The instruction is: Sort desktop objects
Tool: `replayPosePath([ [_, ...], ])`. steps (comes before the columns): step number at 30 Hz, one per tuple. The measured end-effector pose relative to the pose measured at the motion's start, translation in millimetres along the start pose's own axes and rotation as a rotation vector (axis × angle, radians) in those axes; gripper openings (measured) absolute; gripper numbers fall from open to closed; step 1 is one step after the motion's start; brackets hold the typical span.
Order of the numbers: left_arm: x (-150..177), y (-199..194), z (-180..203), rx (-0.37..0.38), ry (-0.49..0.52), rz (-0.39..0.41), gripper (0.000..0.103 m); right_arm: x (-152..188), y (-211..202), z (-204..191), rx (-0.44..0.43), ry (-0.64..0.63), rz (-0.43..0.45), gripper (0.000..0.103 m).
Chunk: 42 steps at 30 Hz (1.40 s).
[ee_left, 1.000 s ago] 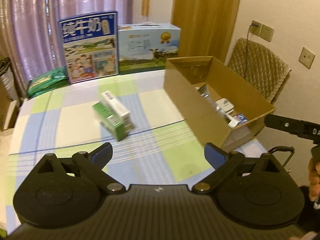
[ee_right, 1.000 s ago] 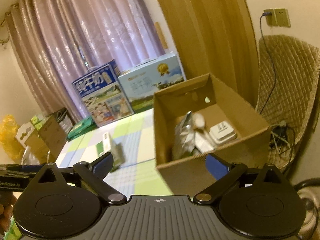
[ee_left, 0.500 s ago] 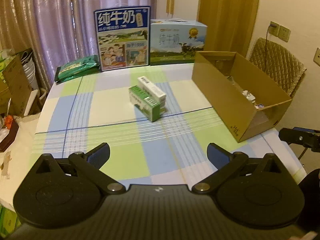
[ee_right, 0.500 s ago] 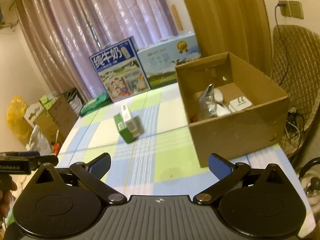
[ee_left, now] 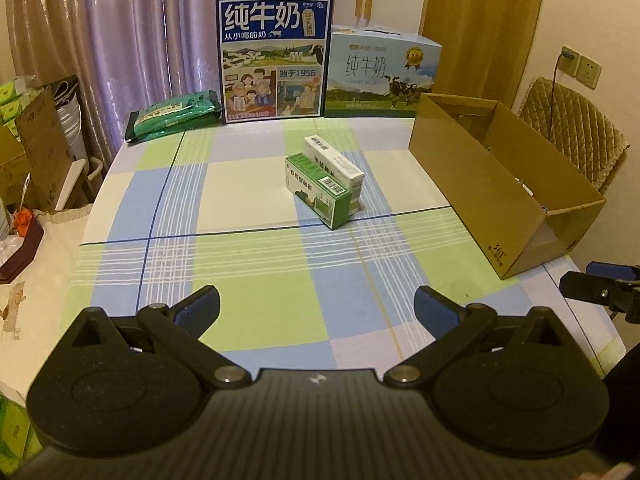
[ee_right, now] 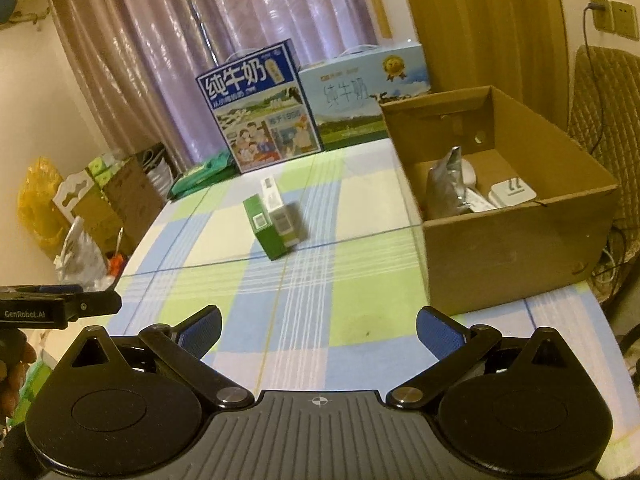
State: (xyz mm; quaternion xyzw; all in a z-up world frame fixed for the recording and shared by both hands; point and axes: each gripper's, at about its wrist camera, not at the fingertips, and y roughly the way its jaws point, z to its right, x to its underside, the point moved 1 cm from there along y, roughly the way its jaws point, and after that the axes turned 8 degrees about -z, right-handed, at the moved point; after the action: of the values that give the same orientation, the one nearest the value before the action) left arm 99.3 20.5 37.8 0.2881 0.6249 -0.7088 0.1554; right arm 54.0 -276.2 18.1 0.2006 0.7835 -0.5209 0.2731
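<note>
Left gripper (ee_left: pixel 316 306) is hanging over the near edge of the table, jaws spread wide, nothing between the blue pads (ee_left: pixel 199 307). Right gripper (ee_right: pixel 319 326) is doing the same on its side, jaws wide apart, empty, also hovering above the near edge. In the left wrist view the right gripper is showing at the right border; in the right wrist view the left gripper is poking in at the left border, with part of a hand (ee_right: pixel 12 364) holding it.

Both are pointing across the checked tablecloth (ee_left: pixel 256 272) at a green box (ee_left: pixel 318 192) and a white box (ee_left: pixel 334 160), lying side by side and touching, near the table's middle, well apart from both grippers.

Cardboard box (ee_right: pixel 516 216) is sitting open at the right edge of the table, holding a silver pouch (ee_right: pixel 446 182), a white charger (ee_right: pixel 514 194) and some smaller bits too blurred to tell.

Along the far edge are standing a blue milk carton case (ee_left: pixel 274 60) and a light-blue milk gift box (ee_left: pixel 382 72), with a green packet (ee_left: pixel 174 114) lying to their left. Purple curtains (ee_left: pixel 120 28) are hanging behind. A quilted chair (ee_left: pixel 572 124) is standing beyond the cardboard box.
</note>
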Motion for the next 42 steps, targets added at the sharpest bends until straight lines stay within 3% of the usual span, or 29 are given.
replayPosePath([
  [25, -21.8, 50.0, -32.4, -0.031, 0.009, -0.032, 0.101, -21.4, 58.9, -31.9, -0.003, -0.124, -0.041, 0.101],
  [42, -46.0, 134.5, -62.3, -0.062, -0.014, -0.04, 0.101, -71.8, 162.7, -45.5, 0.0, -0.27, -0.048, 0.101],
])
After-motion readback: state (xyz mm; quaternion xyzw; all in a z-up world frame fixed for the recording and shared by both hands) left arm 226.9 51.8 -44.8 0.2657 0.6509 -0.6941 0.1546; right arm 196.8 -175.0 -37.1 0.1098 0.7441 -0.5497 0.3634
